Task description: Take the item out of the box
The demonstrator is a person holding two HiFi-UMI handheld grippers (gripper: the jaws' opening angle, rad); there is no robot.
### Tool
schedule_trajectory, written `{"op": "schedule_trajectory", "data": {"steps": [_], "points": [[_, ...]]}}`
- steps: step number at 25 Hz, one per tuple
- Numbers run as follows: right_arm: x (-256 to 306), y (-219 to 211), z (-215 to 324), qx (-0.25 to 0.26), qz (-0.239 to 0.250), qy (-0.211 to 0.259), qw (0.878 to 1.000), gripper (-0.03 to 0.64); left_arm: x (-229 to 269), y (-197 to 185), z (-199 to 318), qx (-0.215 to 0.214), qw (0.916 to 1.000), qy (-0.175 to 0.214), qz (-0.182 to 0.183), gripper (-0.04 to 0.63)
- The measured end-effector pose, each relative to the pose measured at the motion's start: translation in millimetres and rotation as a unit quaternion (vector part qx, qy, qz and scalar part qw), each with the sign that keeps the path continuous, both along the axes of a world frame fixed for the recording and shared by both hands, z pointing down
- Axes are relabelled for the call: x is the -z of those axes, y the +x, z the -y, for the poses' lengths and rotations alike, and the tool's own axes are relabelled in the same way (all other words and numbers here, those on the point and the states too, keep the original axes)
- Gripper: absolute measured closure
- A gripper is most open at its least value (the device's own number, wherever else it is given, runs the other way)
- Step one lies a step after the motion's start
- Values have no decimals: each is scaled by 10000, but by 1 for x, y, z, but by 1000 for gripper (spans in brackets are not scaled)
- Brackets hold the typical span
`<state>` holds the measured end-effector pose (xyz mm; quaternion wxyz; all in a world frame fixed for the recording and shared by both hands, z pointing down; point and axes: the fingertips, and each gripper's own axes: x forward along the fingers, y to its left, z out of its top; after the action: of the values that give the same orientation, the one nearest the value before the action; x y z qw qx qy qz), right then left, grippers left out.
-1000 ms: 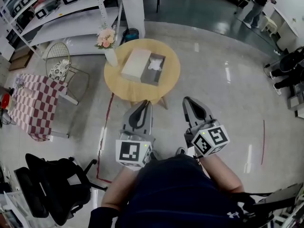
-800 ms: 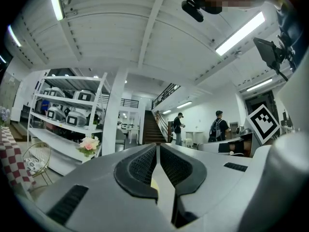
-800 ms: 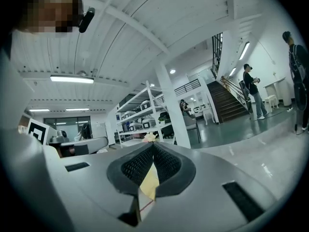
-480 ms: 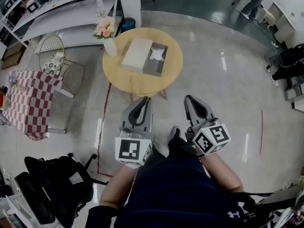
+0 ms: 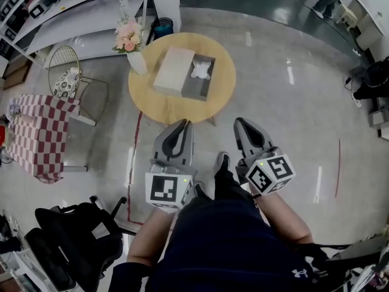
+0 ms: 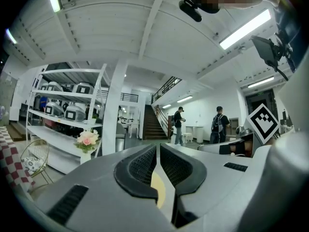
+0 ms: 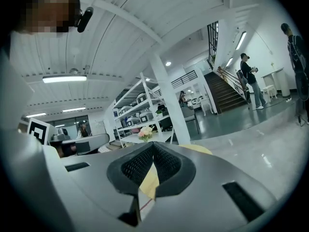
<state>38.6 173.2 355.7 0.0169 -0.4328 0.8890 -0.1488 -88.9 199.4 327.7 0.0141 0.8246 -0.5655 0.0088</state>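
Note:
An open grey box lies on a round wooden table in the head view. A crumpled white item rests inside it. The cream lid lies flat against the box's left side. My left gripper and right gripper are held side by side over the floor, short of the table's near edge and pointing at it. The left gripper has its jaws shut with nothing between them. So does the right gripper.
A white vase of pink flowers stands at the table's left edge. A wire chair and a checkered cloth are at left, a black office chair at lower left. White shelving and a pillar lie beyond.
The person has stepped toward the table, which now looks slightly larger; a shoe shows between the grippers. Both grippers keep the same pose and stay shut.

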Motion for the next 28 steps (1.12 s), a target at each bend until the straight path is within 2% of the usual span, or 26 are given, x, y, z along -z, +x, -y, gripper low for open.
{"op": "schedule_trajectory", "data": {"steps": [7,14,19,28], "points": [[12,13,63,120,17,170,9998,604,9,5,60,243,9996,57,88,558],[21,33,130,227,48,281,9993,604,20,-2,125,779,9968,43,178,558],[19,40,160,440,101,264,9986,604,26,3,144,1047,9939,-1,346,558],[8,42,198,744,190,128,9970,604,11,15,171,1239,9907,-192,529,558]]}}
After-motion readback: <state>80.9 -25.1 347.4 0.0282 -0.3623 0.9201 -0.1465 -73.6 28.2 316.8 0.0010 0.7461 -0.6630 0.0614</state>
